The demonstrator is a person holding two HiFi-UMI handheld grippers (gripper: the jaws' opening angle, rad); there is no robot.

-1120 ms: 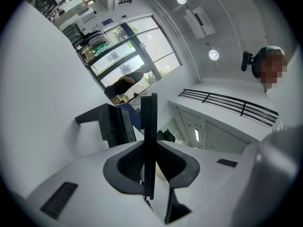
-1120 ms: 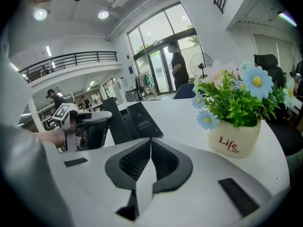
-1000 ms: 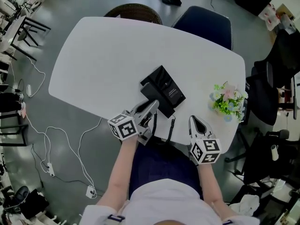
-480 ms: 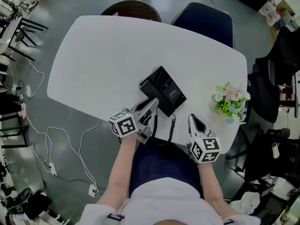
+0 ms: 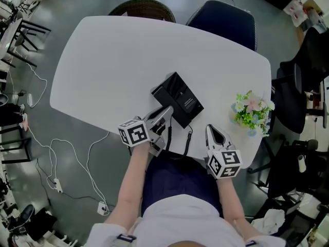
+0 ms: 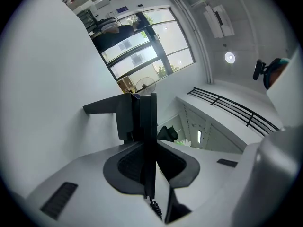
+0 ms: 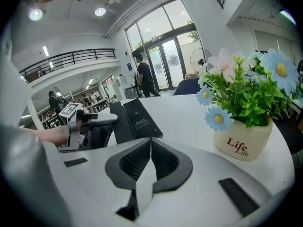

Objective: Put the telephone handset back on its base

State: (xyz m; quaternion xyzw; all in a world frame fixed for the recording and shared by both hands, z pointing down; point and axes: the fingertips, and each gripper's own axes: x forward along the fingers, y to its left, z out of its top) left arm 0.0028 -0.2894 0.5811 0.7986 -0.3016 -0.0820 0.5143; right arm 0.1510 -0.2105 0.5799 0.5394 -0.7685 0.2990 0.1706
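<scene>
The black telephone base lies flat on the white table, near its front edge. The black handset runs along the base's left side. My left gripper is shut on the handset's near end. In the left gripper view the handset stands edge-on between the pads, and the base sticks out beside it. A coiled cord hangs over the table edge. My right gripper rests to the right of the phone, shut and with nothing in it. From there I see the base and the left gripper.
A small pot of artificial flowers stands at the table's right edge, close to my right gripper. A blue chair and a wicker seat stand beyond the far edge. Cables trail over the floor on the left.
</scene>
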